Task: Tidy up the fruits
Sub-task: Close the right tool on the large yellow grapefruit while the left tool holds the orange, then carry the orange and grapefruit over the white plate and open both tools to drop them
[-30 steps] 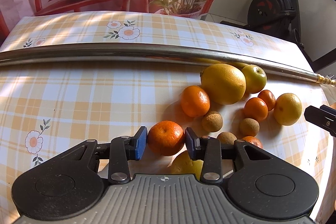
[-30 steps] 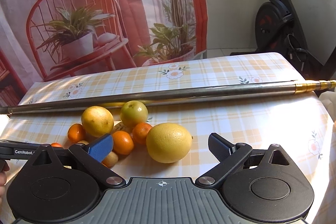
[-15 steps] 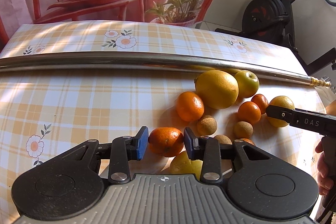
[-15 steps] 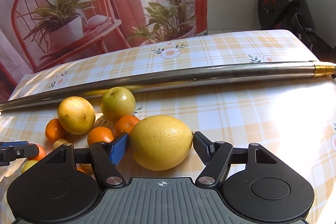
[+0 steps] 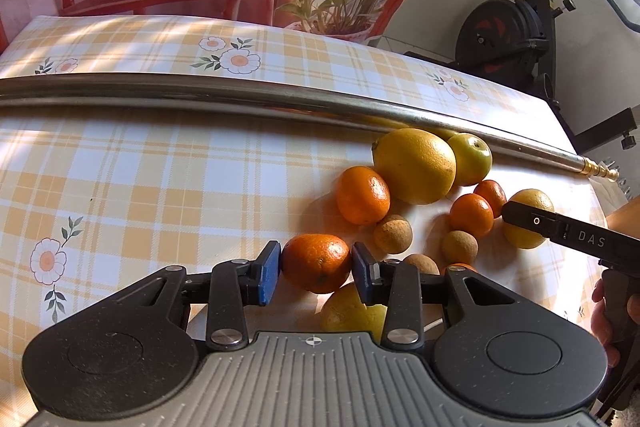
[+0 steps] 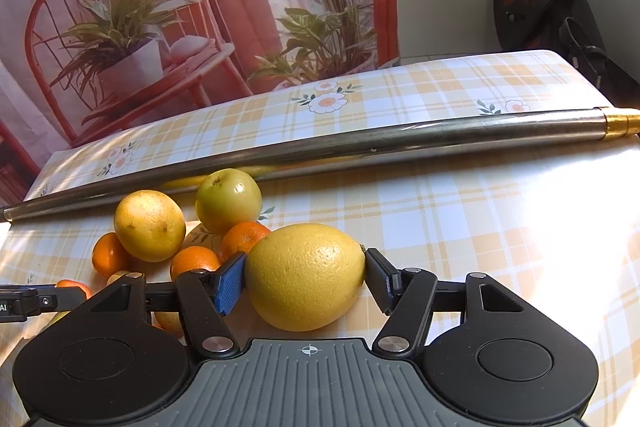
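A cluster of fruit lies on the checked tablecloth (image 5: 160, 179). My left gripper (image 5: 316, 275) is shut on a tangerine (image 5: 316, 261), with both blue pads against its sides. Just beyond it lie another tangerine (image 5: 362, 195), a big yellow citrus (image 5: 414, 165), a green apple (image 5: 472, 159) and several small brown round fruits (image 5: 393, 234). My right gripper (image 6: 305, 281) is shut on a large yellow citrus (image 6: 304, 275) at the cluster's right end. In the left wrist view one of its fingers (image 5: 560, 231) crosses that fruit (image 5: 530, 201).
A long steel pole (image 6: 360, 147) lies across the table behind the fruit. A yellow fruit (image 5: 348, 311) sits under my left gripper. A person's hand (image 5: 604, 323) holds the right gripper's handle. An exercise bike (image 5: 508, 35) stands past the table's right edge.
My right gripper moved forward over the large yellow citrus and closed its wide-open fingers onto it. My left gripper kept the tangerine between its pads and barely shifted.
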The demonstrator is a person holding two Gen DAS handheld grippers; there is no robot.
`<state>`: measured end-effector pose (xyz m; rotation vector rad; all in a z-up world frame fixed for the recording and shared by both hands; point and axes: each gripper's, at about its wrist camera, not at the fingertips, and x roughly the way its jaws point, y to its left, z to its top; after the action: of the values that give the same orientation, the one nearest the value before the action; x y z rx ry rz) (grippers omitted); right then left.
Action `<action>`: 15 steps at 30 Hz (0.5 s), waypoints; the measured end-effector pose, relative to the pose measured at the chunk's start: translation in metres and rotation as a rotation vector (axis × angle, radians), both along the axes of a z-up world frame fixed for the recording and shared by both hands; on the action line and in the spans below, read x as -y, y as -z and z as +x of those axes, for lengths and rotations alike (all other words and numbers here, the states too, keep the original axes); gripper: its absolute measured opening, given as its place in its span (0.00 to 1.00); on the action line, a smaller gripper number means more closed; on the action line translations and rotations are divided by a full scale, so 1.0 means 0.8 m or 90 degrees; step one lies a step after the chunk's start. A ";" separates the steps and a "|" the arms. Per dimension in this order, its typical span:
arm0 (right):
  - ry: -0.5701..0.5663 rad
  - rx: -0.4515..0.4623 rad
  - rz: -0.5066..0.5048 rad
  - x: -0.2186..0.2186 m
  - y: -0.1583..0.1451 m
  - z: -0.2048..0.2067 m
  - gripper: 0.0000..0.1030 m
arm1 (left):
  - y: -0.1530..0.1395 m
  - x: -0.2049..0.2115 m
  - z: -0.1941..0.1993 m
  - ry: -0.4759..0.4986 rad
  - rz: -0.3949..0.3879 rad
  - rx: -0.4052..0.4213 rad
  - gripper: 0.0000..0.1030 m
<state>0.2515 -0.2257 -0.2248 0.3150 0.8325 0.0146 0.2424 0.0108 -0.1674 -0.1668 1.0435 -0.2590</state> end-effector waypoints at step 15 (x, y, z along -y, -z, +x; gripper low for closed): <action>0.034 0.014 0.042 -0.001 -0.020 -0.038 0.57 | -0.036 0.003 -0.031 0.021 0.011 0.074 0.38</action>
<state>0.2213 -0.2249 -0.2090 0.3983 0.8020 -0.0045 0.2174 0.0084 -0.1389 -0.1174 0.9339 -0.2859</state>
